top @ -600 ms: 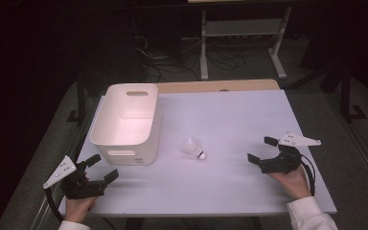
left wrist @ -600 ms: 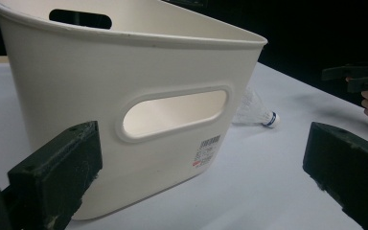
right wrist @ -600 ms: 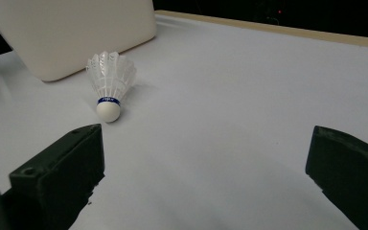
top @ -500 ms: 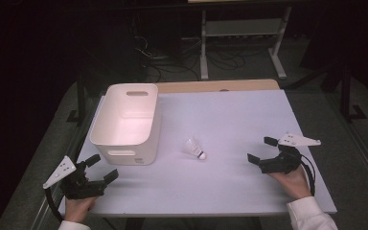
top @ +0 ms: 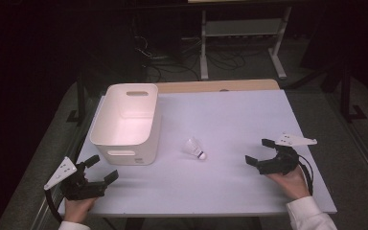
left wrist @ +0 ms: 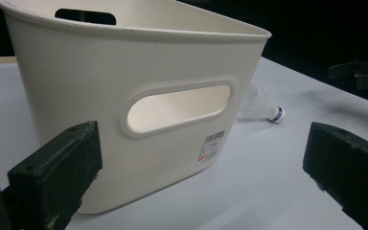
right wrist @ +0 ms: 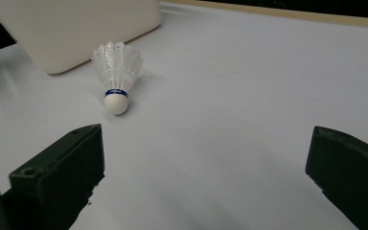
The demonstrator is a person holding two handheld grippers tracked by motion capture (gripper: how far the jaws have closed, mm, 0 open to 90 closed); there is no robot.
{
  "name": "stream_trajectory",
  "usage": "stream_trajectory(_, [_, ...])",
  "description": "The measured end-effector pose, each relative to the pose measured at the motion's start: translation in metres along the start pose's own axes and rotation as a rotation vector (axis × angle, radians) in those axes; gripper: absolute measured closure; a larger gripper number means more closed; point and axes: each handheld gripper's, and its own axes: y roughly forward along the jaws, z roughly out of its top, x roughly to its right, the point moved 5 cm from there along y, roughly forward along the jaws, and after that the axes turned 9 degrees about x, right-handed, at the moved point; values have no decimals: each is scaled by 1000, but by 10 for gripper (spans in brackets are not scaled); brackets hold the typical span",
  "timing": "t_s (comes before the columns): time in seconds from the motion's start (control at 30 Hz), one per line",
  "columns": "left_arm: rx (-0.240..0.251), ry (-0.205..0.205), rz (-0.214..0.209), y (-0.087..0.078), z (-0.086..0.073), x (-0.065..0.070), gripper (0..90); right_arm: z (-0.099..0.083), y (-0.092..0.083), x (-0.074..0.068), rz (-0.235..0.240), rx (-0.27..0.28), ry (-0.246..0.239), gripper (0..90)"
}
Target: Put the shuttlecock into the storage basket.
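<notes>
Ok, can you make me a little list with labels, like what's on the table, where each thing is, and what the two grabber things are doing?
table: white top
bin: white, with handle slots, on the table's left part
bin contents: nothing seen inside
shuttlecock: white, lying on its side right of the bin, apart from it
left gripper: near corner by the bin, jaws open, holding nothing
right gripper: right of the shuttlecock, jaws open, holding nothing
</notes>
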Motion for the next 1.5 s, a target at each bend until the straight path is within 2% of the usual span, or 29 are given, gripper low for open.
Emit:
stream_trajectory(0.07, [-1, 3, -1, 0, 0, 0, 0, 2, 1, -3, 10, -30, 0, 0])
stream_trajectory(0.3, [-4, 4, -9, 1, -1, 1, 0, 12, 6, -13, 26, -63, -23, 0])
stream_trajectory(0.63, [1, -3, -7, 1, 0, 2, 0, 17, 10, -12, 32, -82, -18, 0])
stream_trajectory(0.7, [-4, 6, -9, 1, 0, 2, 0, 21, 12, -13, 32, -100, -37, 0])
stream_trajectory(0.73, [6, -10, -8, 1, 0, 3, 0, 23, 12, -14, 34, -101, -38, 0])
stream_trajectory(0.8, [4, -6, -8, 1, 0, 3, 0, 28, 14, -14, 42, -101, -41, 0])
stream_trajectory(1.07, [4, -7, -5, 1, 0, 2, 0, 31, 23, -16, 68, -140, -33, 0])
stream_trajectory(1.1, [7, -8, -6, 1, 0, 3, 0, 33, 25, -20, 65, -167, -37, 0])
stream_trajectory(1.33, [10, -9, -6, 1, 1, 3, 0, 46, 32, -26, 83, -186, -71, 0])
stream_trajectory(1.5, [6, 5, -6, 0, 1, 3, 0, 55, 44, -32, 95, -226, -81, 0])
